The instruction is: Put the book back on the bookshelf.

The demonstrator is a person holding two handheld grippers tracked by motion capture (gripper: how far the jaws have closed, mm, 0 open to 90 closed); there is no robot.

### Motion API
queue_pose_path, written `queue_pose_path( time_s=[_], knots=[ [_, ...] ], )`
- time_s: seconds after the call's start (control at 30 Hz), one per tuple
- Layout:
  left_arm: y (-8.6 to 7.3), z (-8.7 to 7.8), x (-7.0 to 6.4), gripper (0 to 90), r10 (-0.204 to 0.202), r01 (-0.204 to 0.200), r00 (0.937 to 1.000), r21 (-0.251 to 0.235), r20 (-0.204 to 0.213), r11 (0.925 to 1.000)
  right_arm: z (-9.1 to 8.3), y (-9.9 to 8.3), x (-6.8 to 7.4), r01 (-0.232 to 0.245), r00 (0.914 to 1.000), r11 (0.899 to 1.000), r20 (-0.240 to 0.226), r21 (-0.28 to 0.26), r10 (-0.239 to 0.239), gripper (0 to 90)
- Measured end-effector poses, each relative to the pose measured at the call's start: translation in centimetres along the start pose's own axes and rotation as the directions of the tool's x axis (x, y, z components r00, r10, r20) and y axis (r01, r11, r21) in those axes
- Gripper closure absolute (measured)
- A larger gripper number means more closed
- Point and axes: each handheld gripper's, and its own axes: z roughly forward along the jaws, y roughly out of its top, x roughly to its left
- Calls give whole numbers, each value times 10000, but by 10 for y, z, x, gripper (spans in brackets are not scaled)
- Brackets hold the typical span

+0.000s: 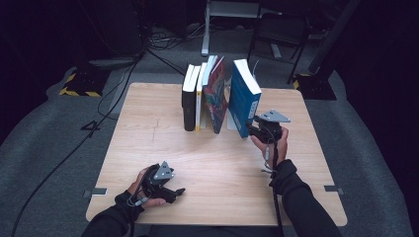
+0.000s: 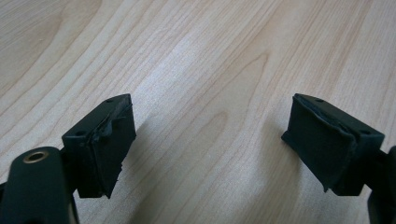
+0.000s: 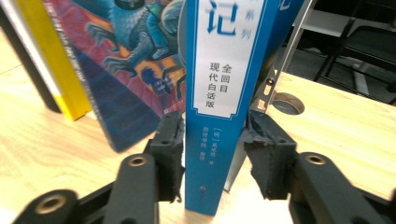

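So the right gripper (image 3: 212,154) has its two black jaws around the spine of the blue book (image 3: 219,93), low down near the bottom edge. The left pad looks pressed right on the cover; the right pad (image 3: 261,154) is at the book's edge, though I can't tell if it's fully touching. Those pads are rough, chewed-up foam or rubber, kind of ragged at the corners, mounted on smooth black arms with brass-looking bushings.

The blue book (image 1: 244,96) stands upright on its bottom edge at the right end of a row of books, toward the far middle of the table (image 1: 148,148). Glossy blue cover, white label panel with printed characters down the spine. It stands a bit apart from the others. Next over is a book with a colourful illustrated cover (image 3: 130,70), leaning, then a thin yellow one (image 3: 58,60) and a black one (image 1: 189,103).

The left gripper (image 2: 208,140) is down near the front edge of the table, jaws spread wide with nothing between them, just hovering low over the wood. The tabletop is pale, matte wood with long wavy grain. A round cable hole (image 3: 288,103) sits behind the blue book.
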Motion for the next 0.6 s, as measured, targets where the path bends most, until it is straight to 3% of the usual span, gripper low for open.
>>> queue_pose_path(
  time_s=[0.23,0.6],
  knots=[
    [0,0,0,160,-3,3,10000,1,-3,10000,-14,4,0,717,9939,9954,-882,633,-660,428],
    [0,0,0,160,-6,6,10000,1,-11,10000,-34,1,-4,1520,9816,9832,-1316,1014,-1382,377]
  ],
)
